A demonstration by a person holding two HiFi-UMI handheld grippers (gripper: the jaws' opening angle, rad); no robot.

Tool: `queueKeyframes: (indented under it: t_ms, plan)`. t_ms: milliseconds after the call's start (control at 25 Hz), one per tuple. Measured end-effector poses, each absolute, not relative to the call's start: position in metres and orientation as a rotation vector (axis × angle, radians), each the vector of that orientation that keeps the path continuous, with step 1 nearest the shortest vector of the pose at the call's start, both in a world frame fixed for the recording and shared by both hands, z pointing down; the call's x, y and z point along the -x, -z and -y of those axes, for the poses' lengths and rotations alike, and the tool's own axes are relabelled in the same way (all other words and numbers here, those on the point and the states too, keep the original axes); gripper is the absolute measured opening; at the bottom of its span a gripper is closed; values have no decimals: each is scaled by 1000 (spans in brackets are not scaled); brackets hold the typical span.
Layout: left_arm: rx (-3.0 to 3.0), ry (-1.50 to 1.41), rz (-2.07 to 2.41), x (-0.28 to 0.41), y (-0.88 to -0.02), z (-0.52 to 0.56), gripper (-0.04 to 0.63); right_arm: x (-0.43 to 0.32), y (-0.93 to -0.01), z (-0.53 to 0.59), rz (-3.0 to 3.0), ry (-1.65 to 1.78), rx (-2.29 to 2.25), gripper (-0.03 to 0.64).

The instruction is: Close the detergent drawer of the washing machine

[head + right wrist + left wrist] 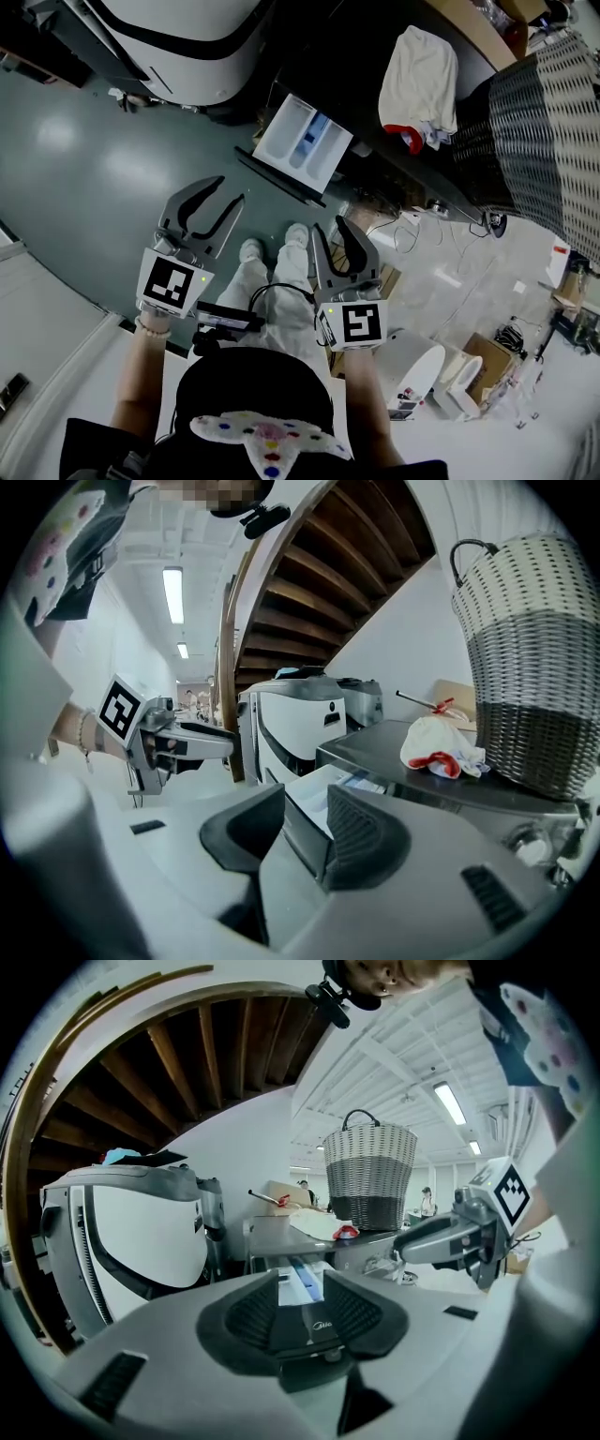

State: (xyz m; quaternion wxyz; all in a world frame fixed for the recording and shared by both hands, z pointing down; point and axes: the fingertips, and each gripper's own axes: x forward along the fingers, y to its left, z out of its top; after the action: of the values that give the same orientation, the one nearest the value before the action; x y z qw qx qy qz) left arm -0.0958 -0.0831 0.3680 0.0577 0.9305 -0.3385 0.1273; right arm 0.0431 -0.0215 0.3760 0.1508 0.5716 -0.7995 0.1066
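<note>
Head view: detergent drawer [302, 141] stands pulled out from the front of the dark washing machine [347, 61], upper centre of frame, its white tray and blue compartment showing. Left tool [228, 194] sits lower left of the drawer and right tool [330, 225] just below it. Both are clear of the drawer and point up-frame toward it. Left gripper view: pads spread wide and released, nothing between them, drawer visible beyond the gap at frame centre. Right gripper view: jaws likewise apart and gripping nothing, drawer's front edge seen through the gap. On top of the machine, upper right, lies a white cloth w/ red trim [419, 80], and a wicker basket [539, 131] stands at far right. A white appliance [178, 28] fills the upper left. Grey floor [94, 159] spreads at left.
</note>
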Motion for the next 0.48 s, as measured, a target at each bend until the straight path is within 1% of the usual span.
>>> queueKeyframes:
  t_ms: [480]
  plan:
    - [-2728,-480,1053,103,-444,109,167,-58,-440,28,2213,-393,-1655,135]
